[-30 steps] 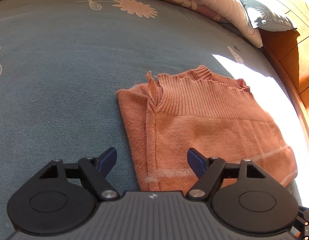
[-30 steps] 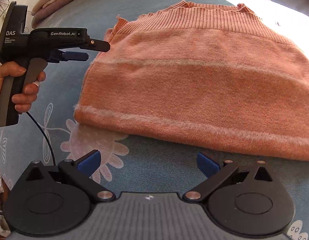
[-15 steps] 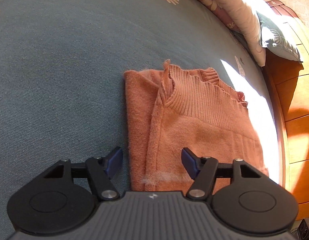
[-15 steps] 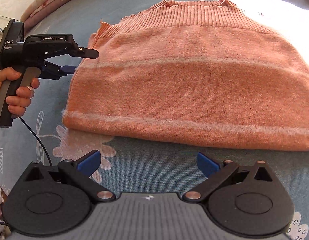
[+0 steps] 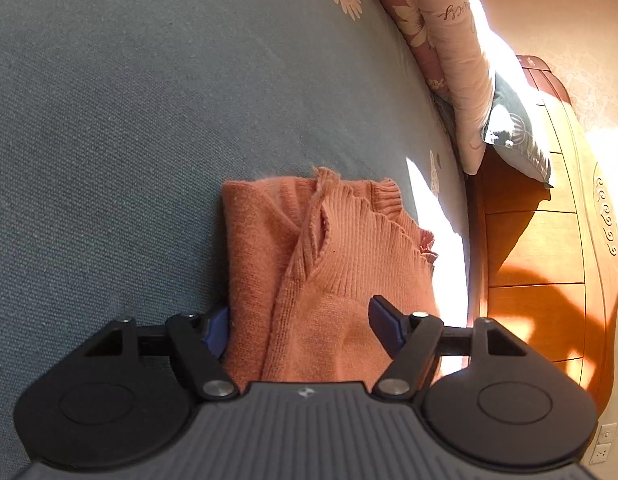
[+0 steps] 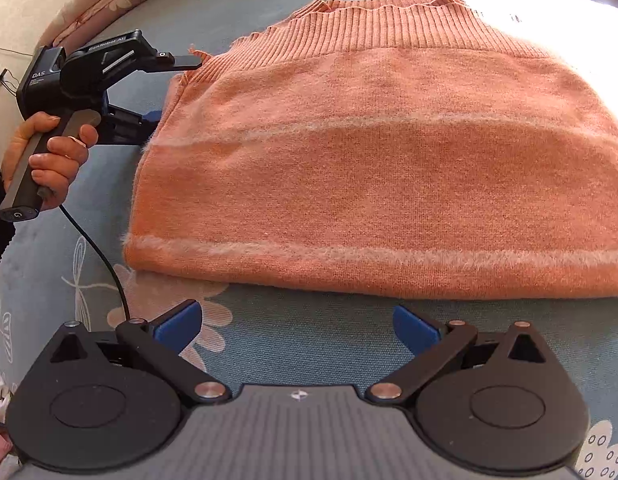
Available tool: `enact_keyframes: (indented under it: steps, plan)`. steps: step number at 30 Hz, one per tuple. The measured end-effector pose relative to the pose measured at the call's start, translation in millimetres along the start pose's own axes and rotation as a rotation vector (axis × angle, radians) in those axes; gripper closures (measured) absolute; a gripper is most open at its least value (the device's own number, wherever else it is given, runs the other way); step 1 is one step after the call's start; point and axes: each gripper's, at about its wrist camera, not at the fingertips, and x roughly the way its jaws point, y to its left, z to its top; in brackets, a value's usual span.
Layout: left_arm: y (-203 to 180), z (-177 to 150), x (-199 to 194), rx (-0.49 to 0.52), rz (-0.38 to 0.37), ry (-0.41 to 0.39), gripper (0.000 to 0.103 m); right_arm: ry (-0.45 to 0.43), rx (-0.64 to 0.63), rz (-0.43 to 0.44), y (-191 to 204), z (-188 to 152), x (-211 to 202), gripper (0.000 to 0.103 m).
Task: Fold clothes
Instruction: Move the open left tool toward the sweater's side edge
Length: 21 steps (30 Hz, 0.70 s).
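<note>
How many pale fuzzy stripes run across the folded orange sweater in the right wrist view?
2 on the sweater: one across its middle, one along the near edge. Layers folded underneath may hide others.

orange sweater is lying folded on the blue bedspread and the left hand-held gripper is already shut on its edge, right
Not quite. The orange sweater does lie folded on the blue bedspread, but the left hand-held gripper is open, not shut. The left wrist view shows its fingers spread wide on either side of the sweater's edge, and the right wrist view shows one finger above the knit and one below.
</note>
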Motion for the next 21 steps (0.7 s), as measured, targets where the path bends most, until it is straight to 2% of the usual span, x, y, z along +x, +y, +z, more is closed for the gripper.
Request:
enact_keyframes:
  steps: [5,9,12,15,18,21]
  plan:
    - [6,-27,-1,0.010,-0.032,0.096,0.033,0.005,0.012,-0.001,-3,0,1,0.000]
    - [1,-18,4,0.059,-0.036,0.084,0.034,0.013,0.029,-0.002,-7,0,3,0.000]
    - [-11,-1,9,0.122,-0.018,0.026,0.034,0.010,0.022,0.000,-5,0,4,0.000]
    - [-15,8,18,0.129,-0.031,0.022,0.033,0.009,0.006,0.004,-2,2,5,0.000]
    - [-13,3,15,0.123,-0.055,0.038,0.033,0.001,0.001,0.012,0,4,4,0.000]
    - [-6,-15,7,0.096,-0.064,0.072,0.033,-0.009,0.008,0.016,1,5,2,0.000]
